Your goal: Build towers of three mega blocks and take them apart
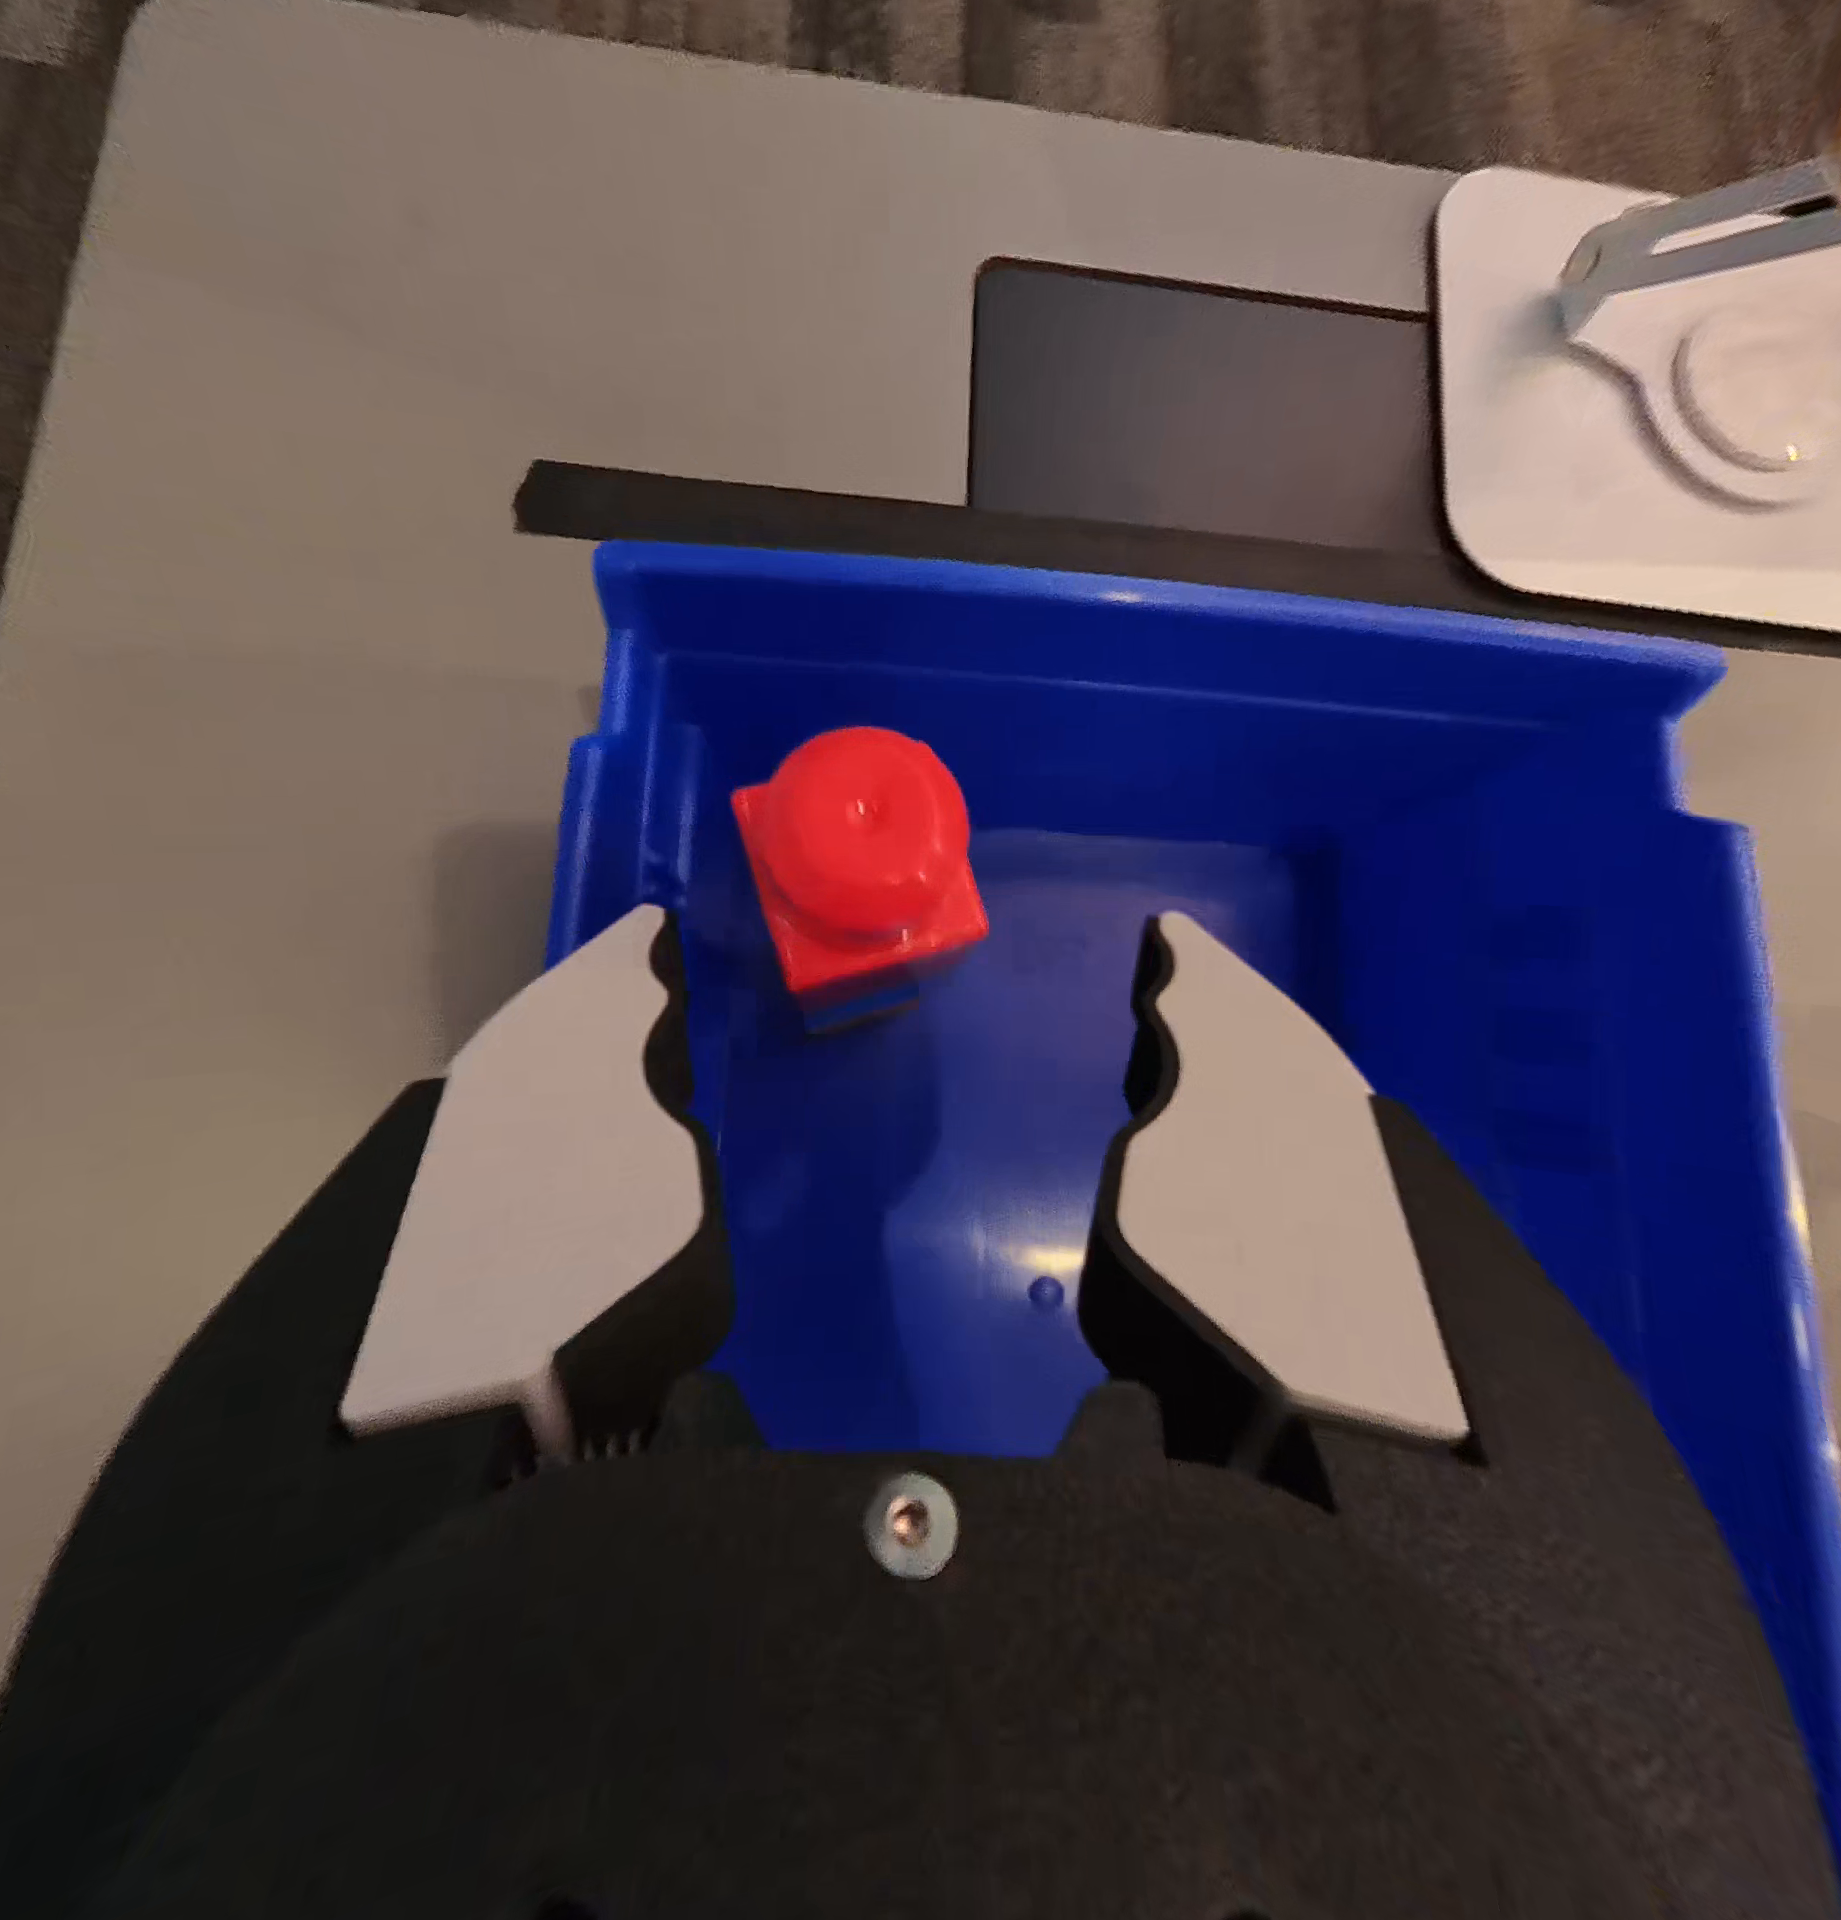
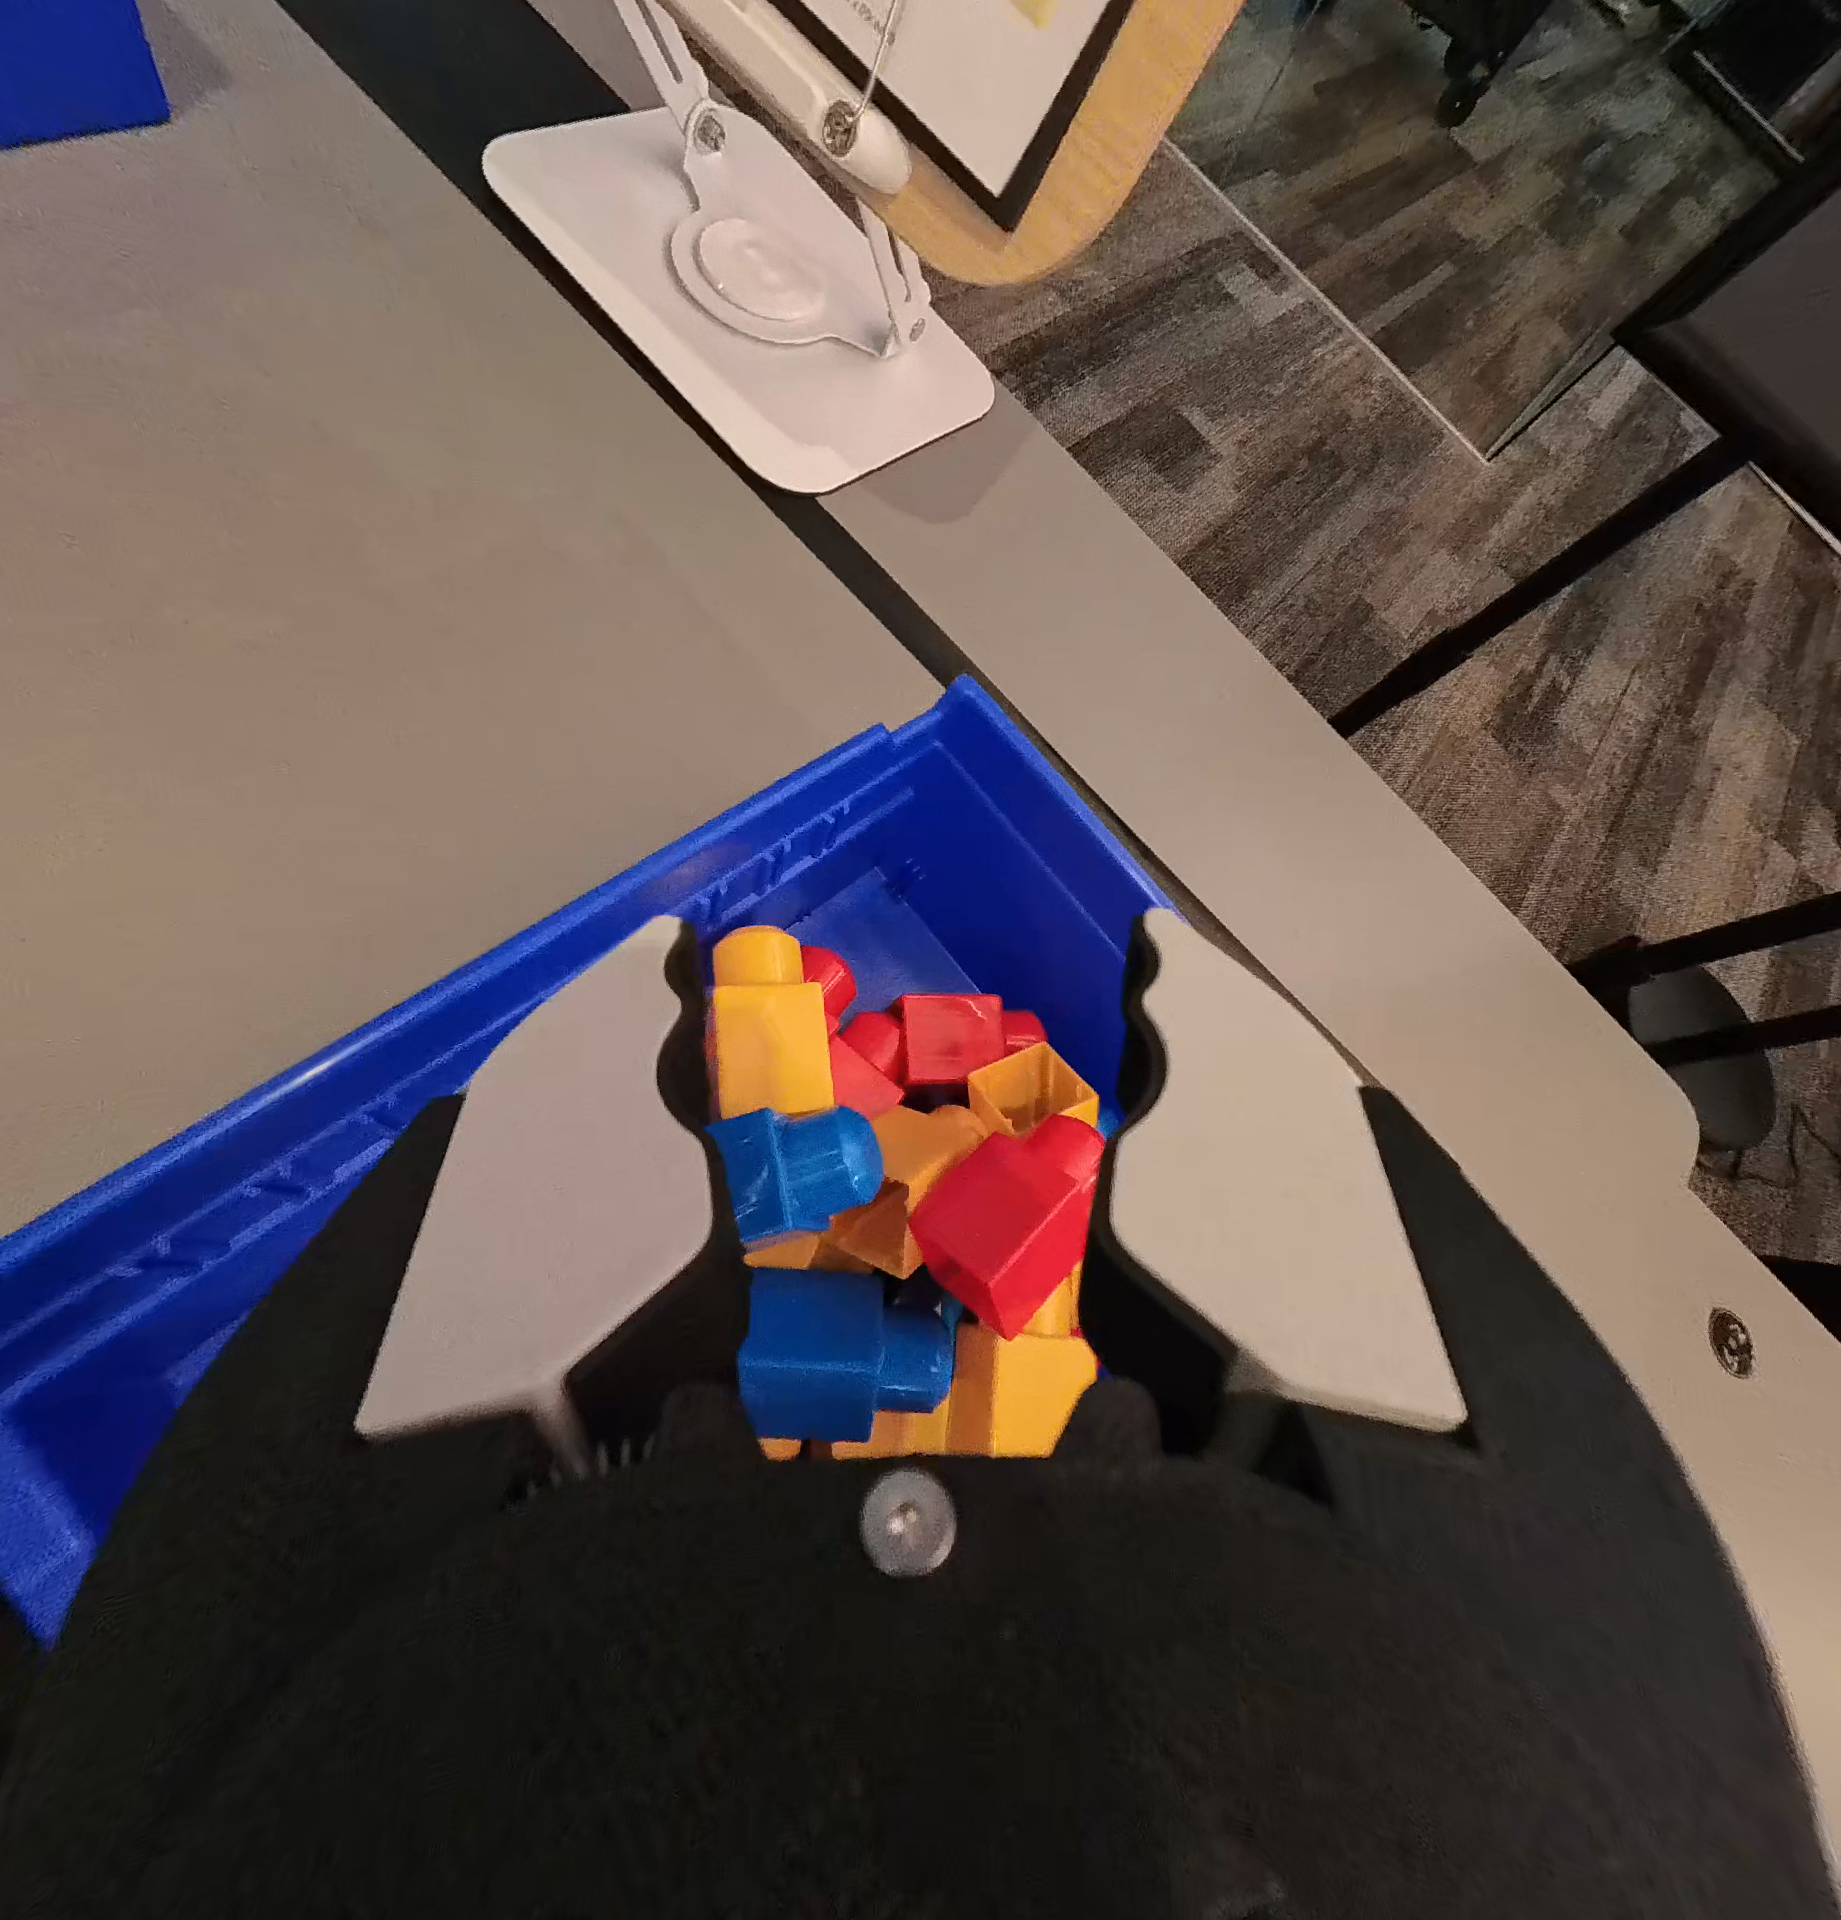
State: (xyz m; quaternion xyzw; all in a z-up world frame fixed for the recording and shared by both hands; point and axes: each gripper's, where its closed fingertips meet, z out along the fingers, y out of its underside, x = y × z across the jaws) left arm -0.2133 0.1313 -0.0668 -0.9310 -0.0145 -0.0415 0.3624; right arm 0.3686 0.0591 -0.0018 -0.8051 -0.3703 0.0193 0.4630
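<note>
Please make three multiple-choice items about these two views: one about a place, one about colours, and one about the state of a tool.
1. Where does the stacked tower with the red plastic block on top stand?
A. in the left part of a blue plastic bin
B. on the bare grey table
C. on the white stand base

2. Which colours have the loose plastic blocks in the bin under the right tool?
A. green and white
B. red, yellow and blue
C. only red

3. What is the state of the left tool?
A. shut on the red block
B. shut on the bin wall
C. open, holding nothing

Answers:
1. A, the tower stands upright near the left wall of the blue plastic bin.
2. B, the pile of loose blocks shows these three colours.
3. C, its fingers stand wide apart and the tower stands past the tips, touching neither.
</note>
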